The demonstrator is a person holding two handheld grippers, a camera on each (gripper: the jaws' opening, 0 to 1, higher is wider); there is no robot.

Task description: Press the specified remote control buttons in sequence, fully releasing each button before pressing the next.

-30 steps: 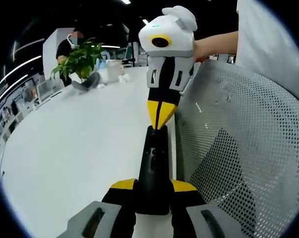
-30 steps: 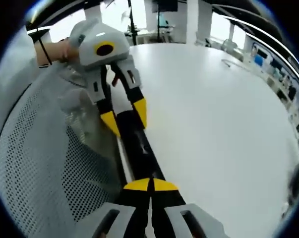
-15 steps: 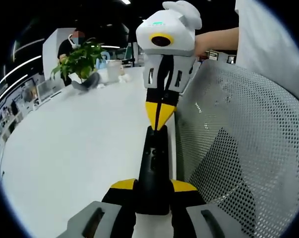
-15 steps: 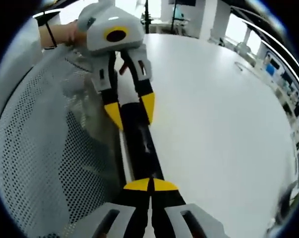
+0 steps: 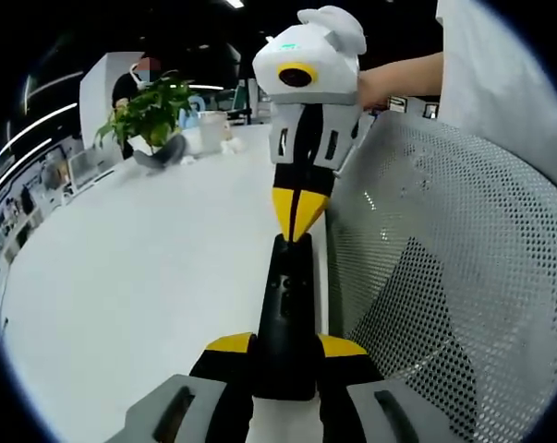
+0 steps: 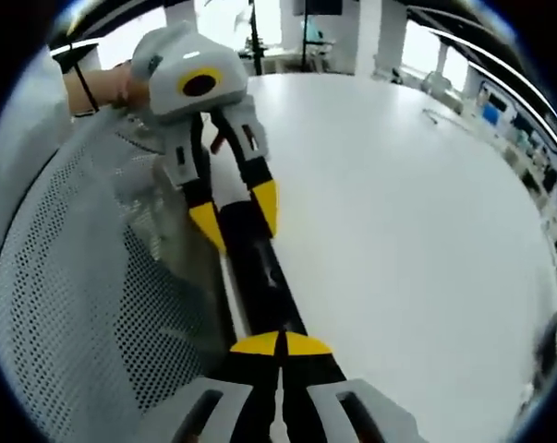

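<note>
A long black remote control [image 5: 287, 295] lies lengthwise over the white table's edge, with my left gripper [image 5: 285, 346] shut on its near end. My right gripper [image 5: 296, 217] comes down from above, shut, its yellow tips meeting the remote's far end. In the right gripper view my right gripper [image 6: 280, 345] is shut with its tips on the remote control [image 6: 260, 272]. The left gripper [image 6: 236, 214] clamps the other end between its yellow fingertips. Whether a button is pressed in is hidden under the tips.
A white table [image 5: 149, 268] spreads to the left, with a potted plant [image 5: 149, 111] and a white cup [image 5: 211, 129] at its far end. A grey mesh chair back [image 5: 444, 258] stands close on the right. A person's hand [image 5: 389, 83] holds the right gripper.
The right gripper has swayed slightly over the remote's far end, its shut tips staying at the same spot. The left gripper's hold on the remote is unchanged.
</note>
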